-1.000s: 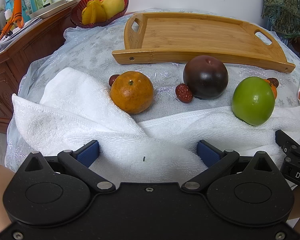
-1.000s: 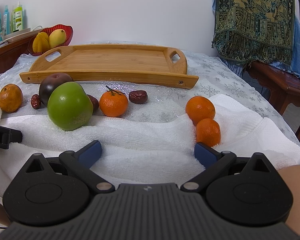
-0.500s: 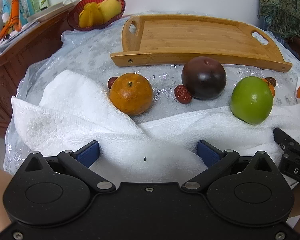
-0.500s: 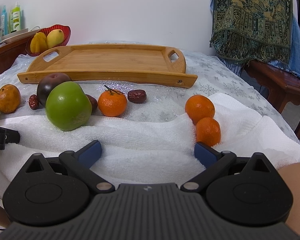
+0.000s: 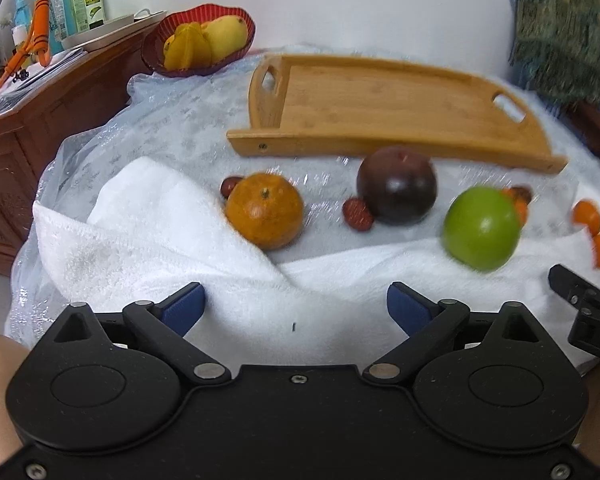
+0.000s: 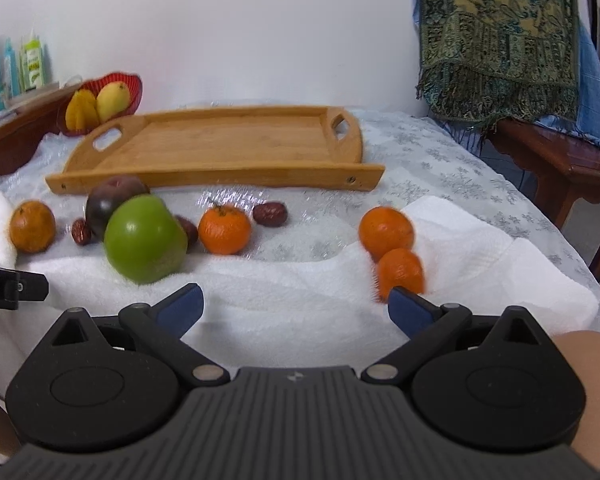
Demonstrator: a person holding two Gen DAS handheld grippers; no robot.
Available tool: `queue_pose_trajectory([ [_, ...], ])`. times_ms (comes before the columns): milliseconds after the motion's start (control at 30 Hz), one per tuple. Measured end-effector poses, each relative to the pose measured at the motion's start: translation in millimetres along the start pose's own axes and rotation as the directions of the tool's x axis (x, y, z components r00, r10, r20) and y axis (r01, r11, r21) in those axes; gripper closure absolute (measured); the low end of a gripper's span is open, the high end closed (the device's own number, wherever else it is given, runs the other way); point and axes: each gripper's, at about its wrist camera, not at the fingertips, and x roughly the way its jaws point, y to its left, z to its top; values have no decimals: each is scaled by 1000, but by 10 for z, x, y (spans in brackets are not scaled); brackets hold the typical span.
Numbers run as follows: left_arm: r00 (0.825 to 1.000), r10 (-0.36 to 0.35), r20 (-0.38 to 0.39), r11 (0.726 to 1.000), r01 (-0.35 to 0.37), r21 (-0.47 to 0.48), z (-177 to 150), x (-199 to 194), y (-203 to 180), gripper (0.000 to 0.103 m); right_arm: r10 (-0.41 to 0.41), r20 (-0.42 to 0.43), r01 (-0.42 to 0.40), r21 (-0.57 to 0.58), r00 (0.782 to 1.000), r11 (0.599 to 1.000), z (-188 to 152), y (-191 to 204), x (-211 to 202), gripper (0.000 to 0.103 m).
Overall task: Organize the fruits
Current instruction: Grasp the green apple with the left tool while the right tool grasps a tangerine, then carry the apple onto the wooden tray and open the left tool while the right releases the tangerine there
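Note:
An empty wooden tray (image 5: pixel 400 108) (image 6: pixel 228 152) lies at the back of the table. In front of it sit a dull orange (image 5: pixel 265 216) (image 6: pixel 32 226), a dark plum (image 5: pixel 397 185) (image 6: pixel 108 200), a green apple (image 5: pixel 481 229) (image 6: pixel 145 239), several red dates (image 5: pixel 357 215) (image 6: pixel 270 213) and three small tangerines (image 6: pixel 224 230) (image 6: pixel 386 232) (image 6: pixel 400 272). My left gripper (image 5: pixel 296 308) is open and empty over the white towel (image 5: pixel 148 240), short of the orange. My right gripper (image 6: pixel 296 306) is open and empty over the towel (image 6: pixel 300 292), with the nearest tangerine just beyond its right fingertip.
A red bowl (image 5: pixel 198 46) (image 6: pixel 102 100) of yellow fruit stands at the back left beside a wooden cabinet (image 5: pixel 40 120) with bottles. A draped patterned cloth (image 6: pixel 496 28) and a wooden bench (image 6: pixel 560 164) stand at the right. The right gripper's tip (image 5: pixel 580 300) shows at the left view's right edge.
Both grippers have risen and tilted up slightly, so the table scene sits lower in each view. The fruits have not moved. Both jaws stay open.

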Motion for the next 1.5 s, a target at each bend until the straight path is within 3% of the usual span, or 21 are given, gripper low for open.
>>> queue_pose_trajectory([
  [167, 994, -95, 56, 995, 96, -4, 71, -207, -20, 17, -21, 22, 21, 12, 1000, 1000, 101, -128, -40, 3],
  [267, 988, -138, 63, 990, 137, 21, 99, -238, -122, 29, -48, 20, 48, 6, 999, 999, 146, -195, 17, 8],
  [367, 984, -171, 50, 985, 169, 41, 107, -213, -239, 44, -63, 23, 63, 3, 998, 998, 167, -253, 56, 16],
  [467, 979, -201, 43, 979, 198, 53, 111, -179, -360, 57, -94, 25, 94, 9, 995, 996, 174, -314, 76, 34],
  [533, 973, -227, 48, 973, 224, 65, 125, -164, -454, 57, -106, 15, 106, 20, 994, 994, 169, -359, 96, 51],
  [633, 964, -258, 71, 963, 250, 98, 150, -168, -601, 57, -95, -8, 95, 34, 995, 995, 162, -406, 124, 60],
  [700, 961, -262, 92, 962, 251, 110, 162, -170, -690, 51, -102, -9, 102, 27, 995, 994, 158, -402, 130, 61],
  [967, 969, -238, 64, 967, 231, 105, 146, 120, -900, 46, -106, -63, 110, 62, 992, 992, 160, -481, 230, 62],
  [1200, 972, -228, 56, 970, 221, 101, 100, 256, -974, 48, -97, -78, 102, 58, 992, 993, 147, -486, 264, 65],
  [1500, 975, -216, 59, 974, 211, 82, 96, 141, -955, 49, -67, -44, 69, 53, 997, 996, 193, -478, 140, 69],
])
